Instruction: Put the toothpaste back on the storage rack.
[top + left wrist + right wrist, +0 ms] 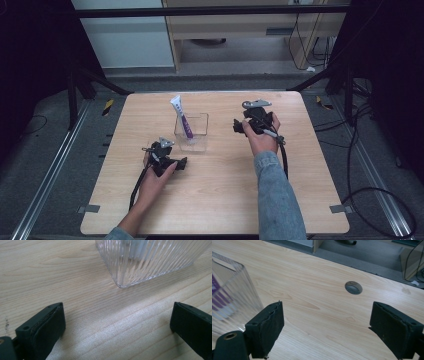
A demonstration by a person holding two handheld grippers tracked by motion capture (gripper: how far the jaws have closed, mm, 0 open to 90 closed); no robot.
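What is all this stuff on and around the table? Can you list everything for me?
Table: one, light wood, centre.
Clear ribbed container: one, transparent, mid-table.
Tube: one, white and purple, standing tilted inside the container.
Round hole: one, grey, in the tabletop.
Cables: several, black, on the floor at right.
Cabinet: one, pale wood, behind the table.
Left tongs: one, black, open, near the container.
Right tongs: one, black, open, empty, right of the container.
Sleeve: one, blue denim, right forearm.
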